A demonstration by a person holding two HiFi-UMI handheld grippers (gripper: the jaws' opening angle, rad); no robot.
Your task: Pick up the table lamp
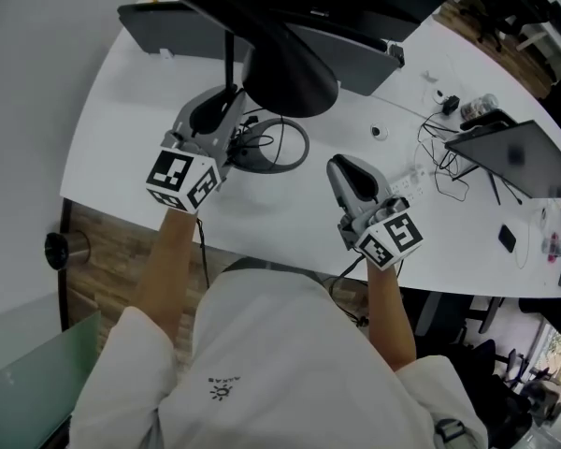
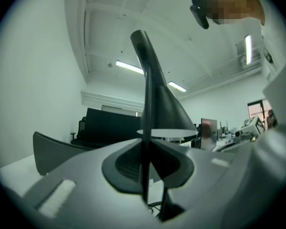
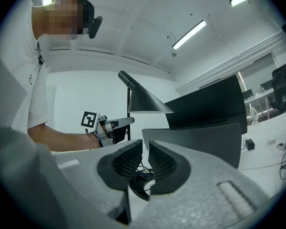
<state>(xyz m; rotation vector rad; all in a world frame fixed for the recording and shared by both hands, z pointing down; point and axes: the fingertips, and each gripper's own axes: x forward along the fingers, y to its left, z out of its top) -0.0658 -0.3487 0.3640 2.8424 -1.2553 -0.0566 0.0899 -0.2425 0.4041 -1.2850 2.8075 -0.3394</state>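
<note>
The table lamp is black, with a cone shade (image 1: 290,73) on a thin upright stem (image 1: 229,54) and a ring-shaped base (image 1: 282,146) under the shade. My left gripper (image 1: 229,101) is shut on the stem low down. In the left gripper view the stem (image 2: 145,171) runs straight up between the jaws to the shade (image 2: 164,111). My right gripper (image 1: 341,164) hangs over the white table to the right of the lamp, apart from it, jaws almost together with nothing in them (image 3: 146,149). Its view shows the shade (image 3: 145,103) and the left gripper (image 3: 120,123) on the stem.
Dark monitors (image 1: 355,7) and a curved dark panel (image 1: 168,26) stand behind the lamp. A laptop (image 1: 514,157), tangled cables (image 1: 444,171) and small items lie at the right. The white table's (image 1: 122,120) front edge runs just before my hands.
</note>
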